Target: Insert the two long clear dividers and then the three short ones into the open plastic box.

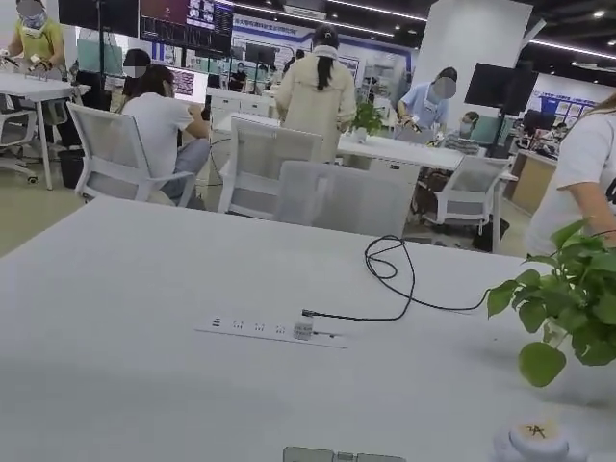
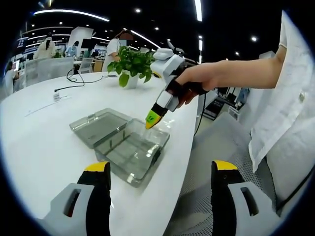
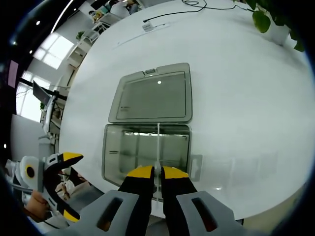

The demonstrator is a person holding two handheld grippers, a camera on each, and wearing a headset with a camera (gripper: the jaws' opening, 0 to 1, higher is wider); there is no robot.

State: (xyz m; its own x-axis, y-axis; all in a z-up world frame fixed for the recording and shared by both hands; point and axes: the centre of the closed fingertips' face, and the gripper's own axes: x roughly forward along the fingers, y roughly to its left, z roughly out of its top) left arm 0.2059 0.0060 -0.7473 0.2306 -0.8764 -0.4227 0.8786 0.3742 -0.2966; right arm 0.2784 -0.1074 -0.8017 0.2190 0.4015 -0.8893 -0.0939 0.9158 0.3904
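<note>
While the clear divider (image 3: 158, 147) stands on edge down the middle of the open box (image 3: 109, 157), the right gripper (image 3: 157, 173) is clamped on its near end, jaws pressed together with just the thin sheet between them. The box sits on the table (image 3: 236, 98) right at its near edge, with the lid (image 3: 152, 93) folded flat on the box's far side. The left gripper (image 2: 161, 167) hangs beside the box at that same edge, jaws wide apart and holding nothing. Faint clear pieces (image 3: 246, 164) lie just right of the box, probably more dividers, though too pale to be sure. Whether another divider is already seated inside the box I cannot tell

The main risk, as I judge it, is the divider's far end. Held at one end only, the long sheet can miss its slot in the box's far wall and sit askew, and pressing down then could bow it or make it spring out. With the box light, unsteadied and so close to the edge, an off-centre push could also slide or tip it off
</note>
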